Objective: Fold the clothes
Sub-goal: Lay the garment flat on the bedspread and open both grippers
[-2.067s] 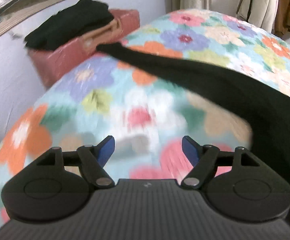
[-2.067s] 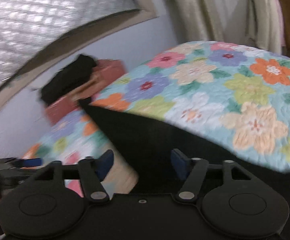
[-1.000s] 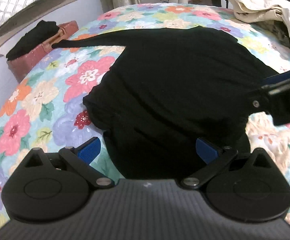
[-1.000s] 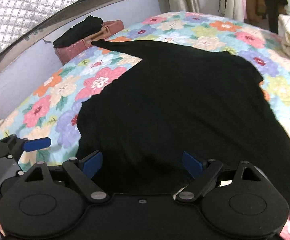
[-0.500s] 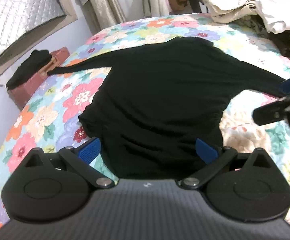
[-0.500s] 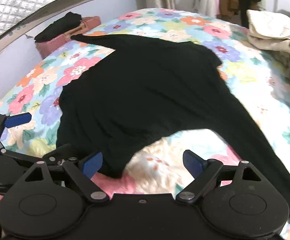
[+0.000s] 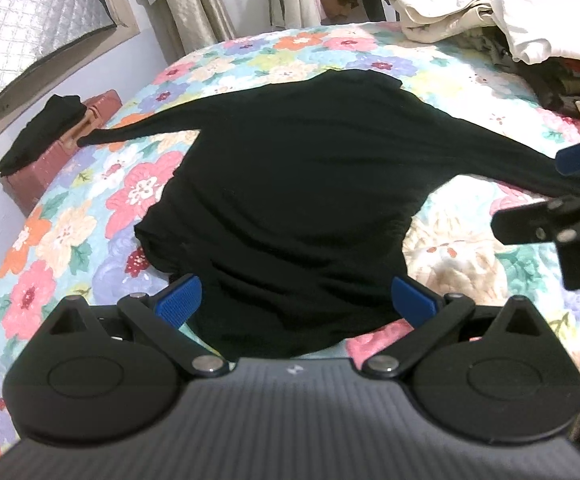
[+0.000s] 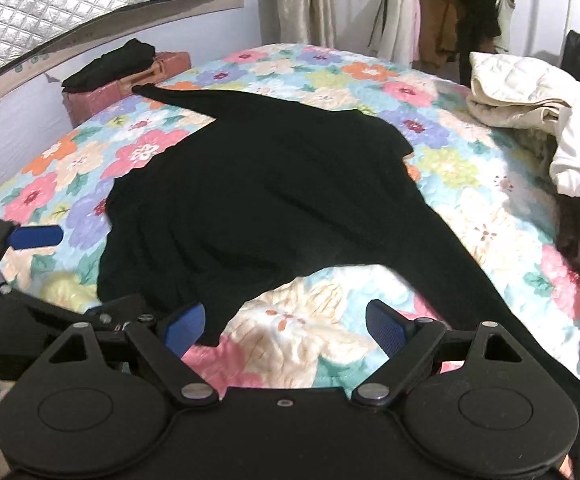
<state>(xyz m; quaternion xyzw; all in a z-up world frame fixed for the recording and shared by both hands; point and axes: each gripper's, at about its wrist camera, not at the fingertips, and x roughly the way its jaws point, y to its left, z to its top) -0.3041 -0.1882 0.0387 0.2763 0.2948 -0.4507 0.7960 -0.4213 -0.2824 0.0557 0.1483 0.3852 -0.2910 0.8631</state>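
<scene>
Black sweater (image 7: 290, 200) is spread flat on bed (image 7: 70, 240), sleeves out. Left claw (image 7: 296, 300) & right claw (image 8: 286, 322) are held wide apart over sweater hem, nothing gripped.

Light: bright, even, indoor | shadows: soft | focus: fairly sharp | edges: strong fisheye bend

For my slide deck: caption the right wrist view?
Open right hand-held gripper above a black long-sleeved top spread on a floral quilt.
</scene>
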